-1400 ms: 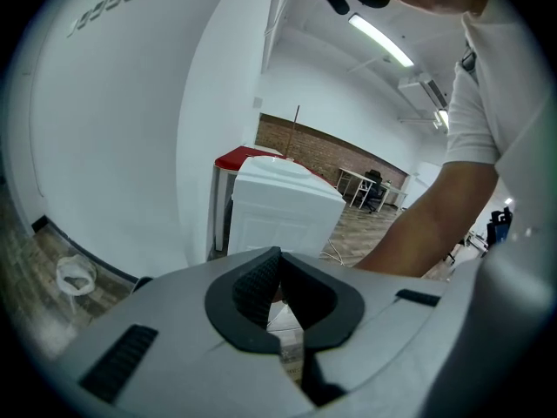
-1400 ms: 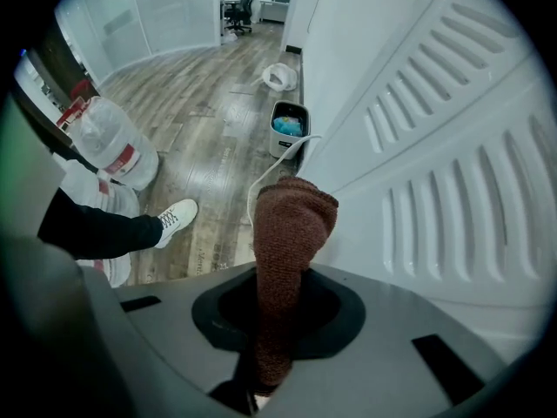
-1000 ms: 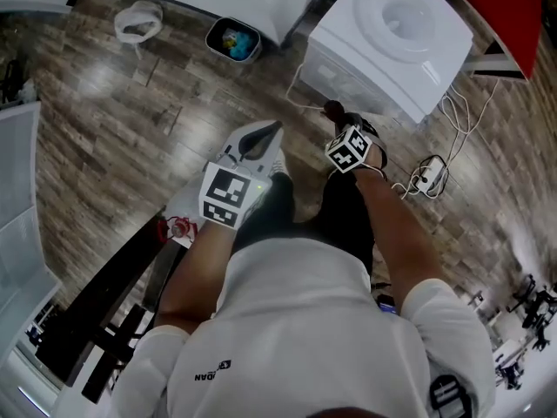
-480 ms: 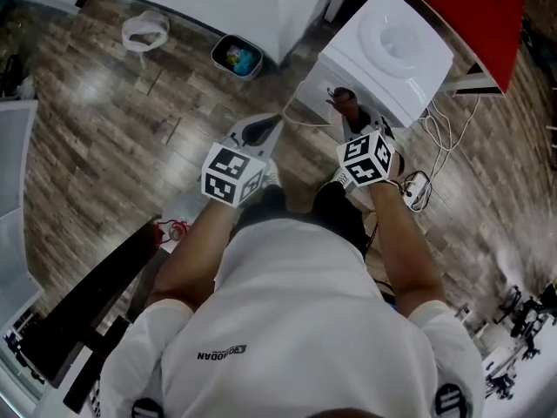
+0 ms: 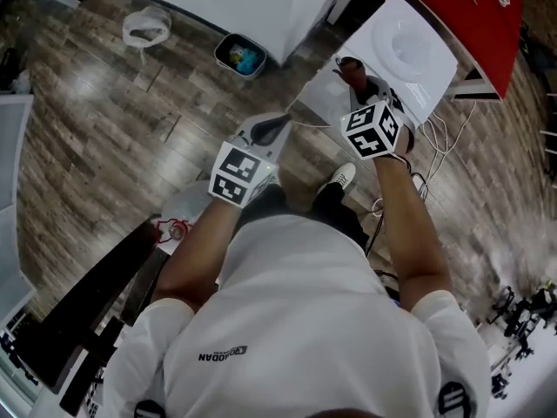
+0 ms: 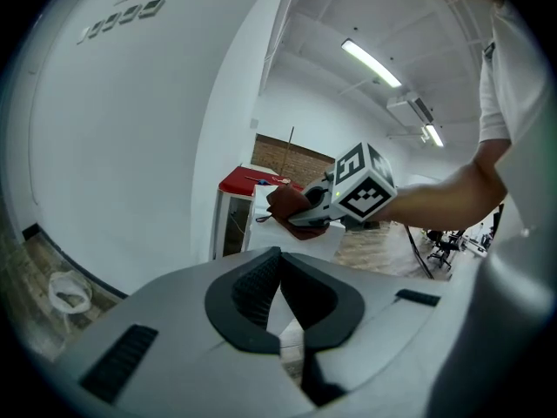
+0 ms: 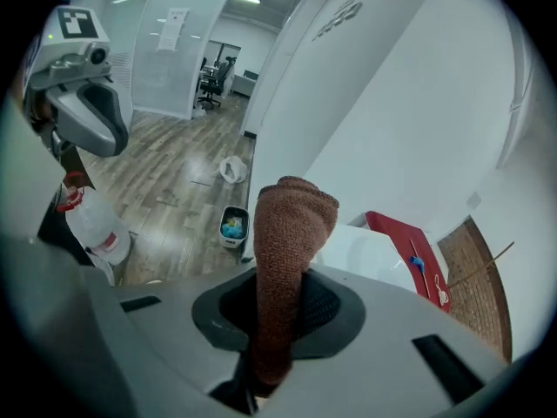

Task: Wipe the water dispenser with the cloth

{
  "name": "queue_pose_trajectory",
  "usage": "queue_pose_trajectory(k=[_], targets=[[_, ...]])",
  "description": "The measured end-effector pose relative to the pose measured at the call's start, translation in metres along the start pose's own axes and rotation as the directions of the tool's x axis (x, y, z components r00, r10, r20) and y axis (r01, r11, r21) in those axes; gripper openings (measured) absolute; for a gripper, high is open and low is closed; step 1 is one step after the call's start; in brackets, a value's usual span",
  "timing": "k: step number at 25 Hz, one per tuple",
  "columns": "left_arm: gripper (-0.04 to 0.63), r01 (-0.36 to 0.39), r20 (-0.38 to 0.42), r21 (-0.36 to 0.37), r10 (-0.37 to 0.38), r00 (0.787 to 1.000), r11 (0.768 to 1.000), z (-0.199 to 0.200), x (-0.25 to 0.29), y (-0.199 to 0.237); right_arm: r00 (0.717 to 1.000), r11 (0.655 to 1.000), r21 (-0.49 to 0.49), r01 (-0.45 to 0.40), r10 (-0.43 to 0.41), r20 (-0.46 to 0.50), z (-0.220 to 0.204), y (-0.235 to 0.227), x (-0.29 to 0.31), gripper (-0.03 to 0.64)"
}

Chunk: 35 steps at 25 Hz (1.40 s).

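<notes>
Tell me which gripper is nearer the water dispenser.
Right. The right gripper, clamping the cloth, is at the water dispenser; the left gripper hangs back over the floor.

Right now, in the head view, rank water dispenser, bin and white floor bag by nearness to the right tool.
1. Water dispenser, at the tip of the right tool holding the cloth.
2. Bin, on the floor to its left.
3. White bag, farther left still.
</notes>
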<state>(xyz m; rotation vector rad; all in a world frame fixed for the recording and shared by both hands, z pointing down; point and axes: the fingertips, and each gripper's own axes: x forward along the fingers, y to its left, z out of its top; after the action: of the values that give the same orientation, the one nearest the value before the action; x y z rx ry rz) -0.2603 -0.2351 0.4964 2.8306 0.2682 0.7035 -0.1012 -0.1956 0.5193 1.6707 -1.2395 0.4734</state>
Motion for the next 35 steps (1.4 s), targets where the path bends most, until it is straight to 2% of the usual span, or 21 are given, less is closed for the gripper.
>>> queue_pose_trajectory(k=[9, 23, 35], targets=[[-0.008, 0.028, -0.012, -0.008, -0.028, 1.000, 1.000, -0.012, -0.002, 0.010, 0.995, 0.998, -0.049, -0.051, 0.046, -0.087, -0.008, 0.047, 0.059, 0.054], [-0.008, 0.036, -0.054, -0.031, -0.038, 0.998, 0.999, -0.035, -0.004, 0.027, 0.962, 0.988, -0.063, -0.143, 0.124, -0.245, -0.075, 0.117, 0.177, 0.054], [-0.008, 0.039, -0.097, -0.061, -0.045, 0.994, 0.997, -0.055, -0.008, 0.032, 0.933, 0.981, -0.048, -0.187, 0.162, -0.321, -0.115, 0.154, 0.230, 0.054]])
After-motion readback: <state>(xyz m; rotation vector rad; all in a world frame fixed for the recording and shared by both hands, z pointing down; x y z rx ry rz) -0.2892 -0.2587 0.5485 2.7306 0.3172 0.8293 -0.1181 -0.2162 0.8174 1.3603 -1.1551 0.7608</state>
